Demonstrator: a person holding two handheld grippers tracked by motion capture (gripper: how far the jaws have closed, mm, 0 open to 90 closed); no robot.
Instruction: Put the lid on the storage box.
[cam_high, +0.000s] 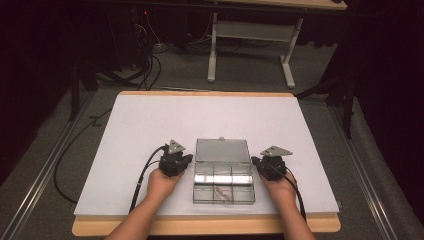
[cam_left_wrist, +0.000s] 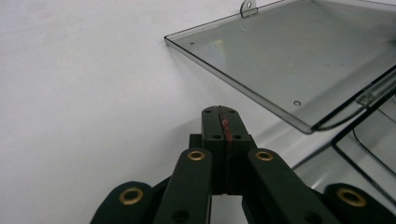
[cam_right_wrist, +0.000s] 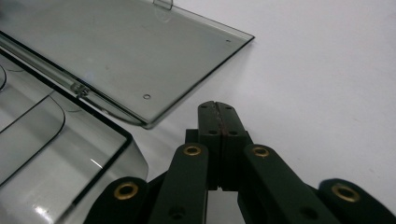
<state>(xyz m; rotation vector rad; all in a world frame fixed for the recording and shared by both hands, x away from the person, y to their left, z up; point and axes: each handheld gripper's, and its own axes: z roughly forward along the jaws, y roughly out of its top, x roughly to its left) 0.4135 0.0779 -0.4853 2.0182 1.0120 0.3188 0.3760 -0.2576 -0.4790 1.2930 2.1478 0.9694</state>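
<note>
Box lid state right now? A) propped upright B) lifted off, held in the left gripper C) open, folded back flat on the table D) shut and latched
C: the clear lid lies hinged back on the white table behind the compartment box, and both gripper views show it flat beside shut jaws.

A tabletop (cam_high: 150, 120) with a white surface and a pale wooden edge along its near and far sides carries a single thing: a clear plastic box (cam_high: 223, 187) divided into compartments. The box sits near the front edge, about midway across. Its lid (cam_high: 222, 150) is swung fully open and lies flat on the white surface behind the box, joined to it by a hinge. A small reddish item lies in one of the front compartments; what it is cannot be told.
</note>
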